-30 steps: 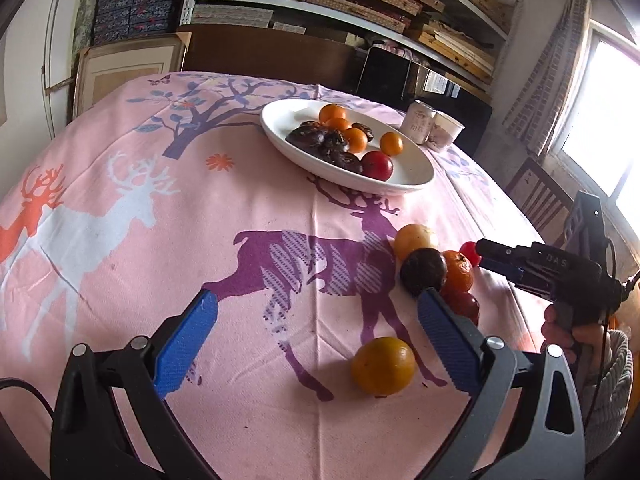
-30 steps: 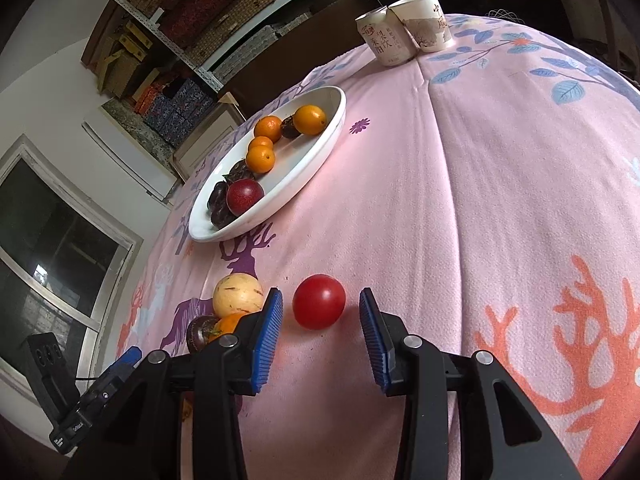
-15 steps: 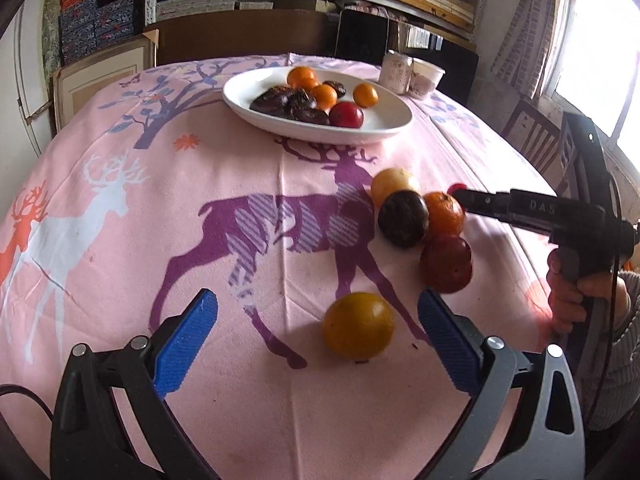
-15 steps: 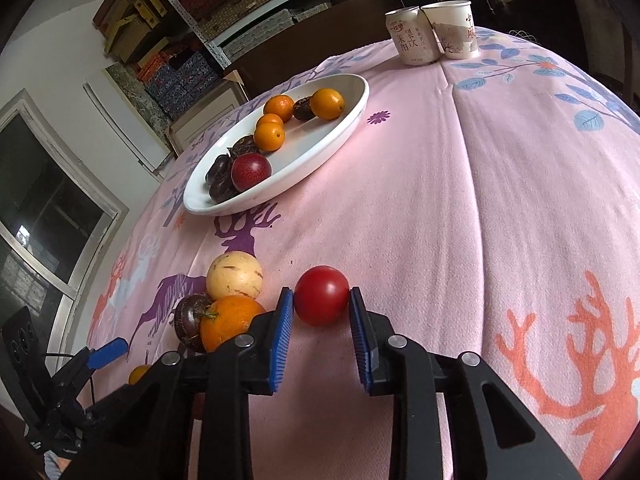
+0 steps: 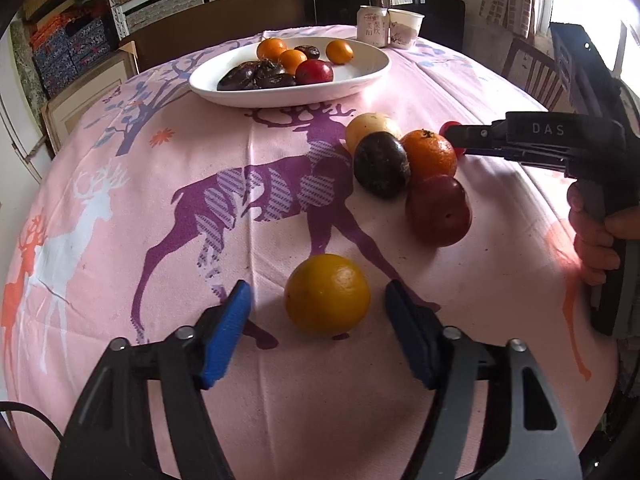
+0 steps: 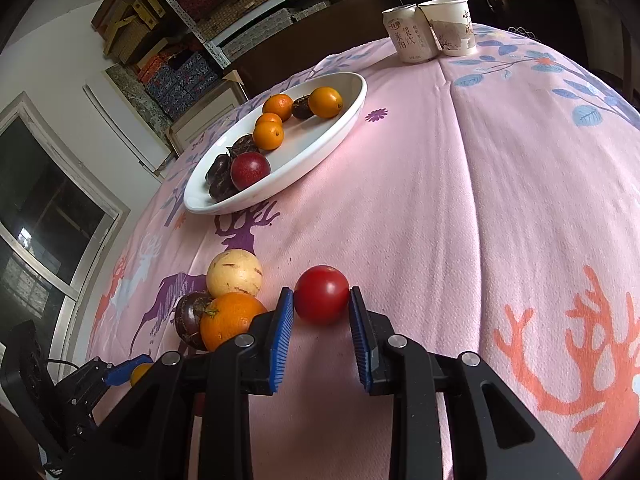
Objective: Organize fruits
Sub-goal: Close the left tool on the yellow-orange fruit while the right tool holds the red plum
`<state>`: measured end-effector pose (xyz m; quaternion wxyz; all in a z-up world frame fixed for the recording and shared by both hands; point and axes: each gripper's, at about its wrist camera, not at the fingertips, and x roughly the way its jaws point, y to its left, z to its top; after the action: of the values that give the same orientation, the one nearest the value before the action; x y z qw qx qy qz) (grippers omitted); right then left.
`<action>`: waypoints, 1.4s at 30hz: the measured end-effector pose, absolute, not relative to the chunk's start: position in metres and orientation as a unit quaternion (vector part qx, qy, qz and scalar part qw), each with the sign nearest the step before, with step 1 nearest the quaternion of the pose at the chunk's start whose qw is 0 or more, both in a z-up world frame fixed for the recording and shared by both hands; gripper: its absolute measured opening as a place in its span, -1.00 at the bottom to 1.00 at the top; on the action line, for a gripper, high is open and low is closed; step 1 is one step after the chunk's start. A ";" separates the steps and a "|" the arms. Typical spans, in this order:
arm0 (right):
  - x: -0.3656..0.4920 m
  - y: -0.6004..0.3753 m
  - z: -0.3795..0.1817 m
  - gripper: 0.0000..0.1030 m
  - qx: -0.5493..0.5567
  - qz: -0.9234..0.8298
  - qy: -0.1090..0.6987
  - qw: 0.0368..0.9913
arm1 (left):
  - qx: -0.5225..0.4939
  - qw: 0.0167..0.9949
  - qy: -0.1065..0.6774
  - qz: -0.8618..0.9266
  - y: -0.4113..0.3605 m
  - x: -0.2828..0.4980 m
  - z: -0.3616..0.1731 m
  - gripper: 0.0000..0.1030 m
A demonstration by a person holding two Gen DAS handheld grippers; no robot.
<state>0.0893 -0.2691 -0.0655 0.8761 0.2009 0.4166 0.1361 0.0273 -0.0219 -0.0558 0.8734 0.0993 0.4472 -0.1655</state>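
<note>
A white oval plate at the back of the table holds several oranges and dark fruits. My right gripper is shut on a small red tomato that rests on the pink cloth; it also shows in the left wrist view. Beside it lie a pale yellow fruit, an orange and a dark purple fruit. A dark red fruit lies nearer. My left gripper is open, its blue pads either side of a yellow orange without touching it.
A drink can and a paper cup stand at the far edge behind the plate. A wooden chair stands at the right. Shelves with boxes line the back wall. A hand holds the right gripper.
My right gripper has closed its pads onto the red tomato. My left gripper has moved forward and narrowed, so the yellow orange now sits between its pads.
</note>
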 end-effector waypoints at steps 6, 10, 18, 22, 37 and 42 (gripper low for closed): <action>0.089 -0.269 -0.066 -0.44 0.203 0.136 0.417 0.876 | 0.088 0.874 0.445 -0.176 -0.022 0.027 -0.054 0.02; 0.086 -0.269 -0.066 -0.45 0.206 0.134 0.416 0.876 | 0.072 0.873 0.447 -0.183 -0.020 0.031 -0.053 0.02; 0.085 -0.271 -0.066 -0.44 0.210 0.131 0.415 0.876 | 0.065 0.872 0.451 -0.177 -0.016 0.058 -0.052 -0.26; 0.086 -0.271 -0.066 -0.44 0.208 0.130 0.415 0.876 | 0.096 0.873 0.446 -0.171 -0.020 0.045 -0.052 -0.26; 0.086 -0.279 -0.054 -0.45 0.215 0.105 0.385 0.891 | 0.080 0.912 0.392 -0.090 -0.012 0.112 -0.023 -0.27; 0.116 -0.264 -0.039 -0.45 0.148 0.072 0.391 0.906 | 0.052 0.906 0.412 -0.083 -0.007 0.140 -0.041 -0.27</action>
<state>0.1164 -0.2641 -0.0390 0.9057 0.1479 0.3907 0.0721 0.1402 -0.0066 -0.0409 0.9061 0.0523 0.4116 -0.0828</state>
